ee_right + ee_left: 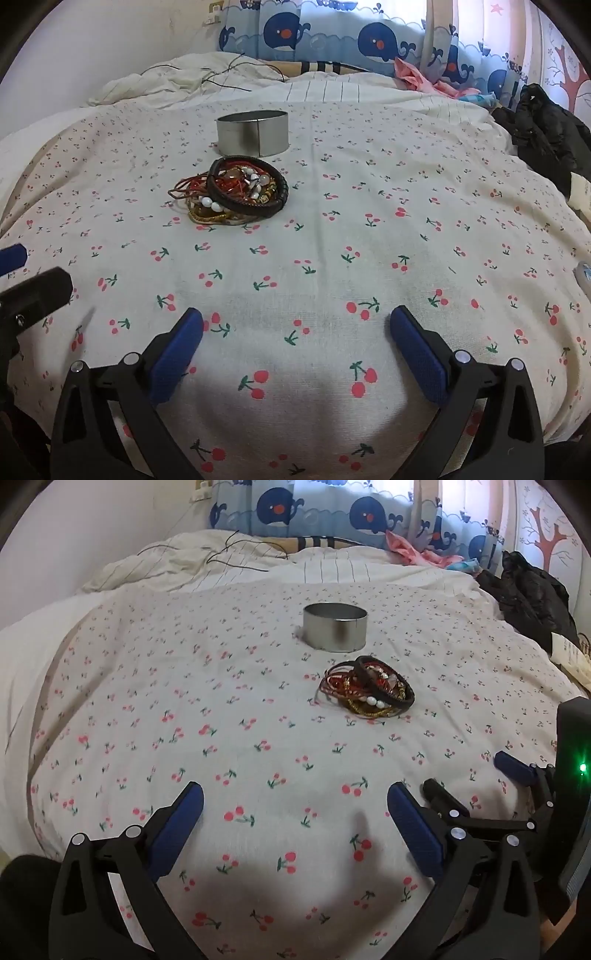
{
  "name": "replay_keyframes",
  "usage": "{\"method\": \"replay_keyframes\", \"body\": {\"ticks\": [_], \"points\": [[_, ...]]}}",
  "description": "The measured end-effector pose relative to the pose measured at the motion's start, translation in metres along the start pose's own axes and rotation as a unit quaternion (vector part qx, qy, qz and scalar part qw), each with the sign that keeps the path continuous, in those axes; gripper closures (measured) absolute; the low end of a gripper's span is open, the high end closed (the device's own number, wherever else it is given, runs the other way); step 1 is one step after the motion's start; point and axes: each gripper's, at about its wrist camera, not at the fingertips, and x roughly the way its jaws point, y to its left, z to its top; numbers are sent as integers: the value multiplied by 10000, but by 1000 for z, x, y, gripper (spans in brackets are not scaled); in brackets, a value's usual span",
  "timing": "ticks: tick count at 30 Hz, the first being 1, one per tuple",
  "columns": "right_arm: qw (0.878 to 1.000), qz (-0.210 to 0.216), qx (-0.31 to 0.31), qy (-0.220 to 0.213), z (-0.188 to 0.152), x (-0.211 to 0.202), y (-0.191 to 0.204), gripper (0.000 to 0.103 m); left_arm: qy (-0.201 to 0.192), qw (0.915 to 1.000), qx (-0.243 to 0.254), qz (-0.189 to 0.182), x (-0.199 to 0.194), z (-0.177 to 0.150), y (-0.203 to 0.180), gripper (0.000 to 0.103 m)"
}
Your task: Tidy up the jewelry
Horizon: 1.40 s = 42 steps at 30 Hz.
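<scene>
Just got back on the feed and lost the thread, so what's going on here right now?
Nothing is picked up yet. A tangled pile of bracelets lies on the cherry-print bedspread, just in front of an open round metal tin. Whether they touch I can't tell. The left claw and the right claw are both open and empty, held low over the bedspread and short of the pile. The pile sits ahead and to the right of the left claw, ahead and to the left of the right one.

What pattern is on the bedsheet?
Small red cherries on white bedsheet, clearest in the right wrist view.
</scene>
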Motion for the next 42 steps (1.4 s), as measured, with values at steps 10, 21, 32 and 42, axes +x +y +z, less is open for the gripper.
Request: {"method": "replay_keyframes", "body": {"ticks": [10,21,32,42], "points": [[10000,92,-30,-26,-1,-1,-2,6,225,9991,-354,-102,8,-11,8,7],[9995,43,121,-280,1,-11,-2,6,-59,9994,-327,-32,-7,-2,9,7],[9990,111,340,-256,10,-3,-6,6,56,9994,-329,21,16,3,9,7],[9982,109,562,-157,19,-2,-8,6,152,9998,-76,51,21,8,0,7]]}}
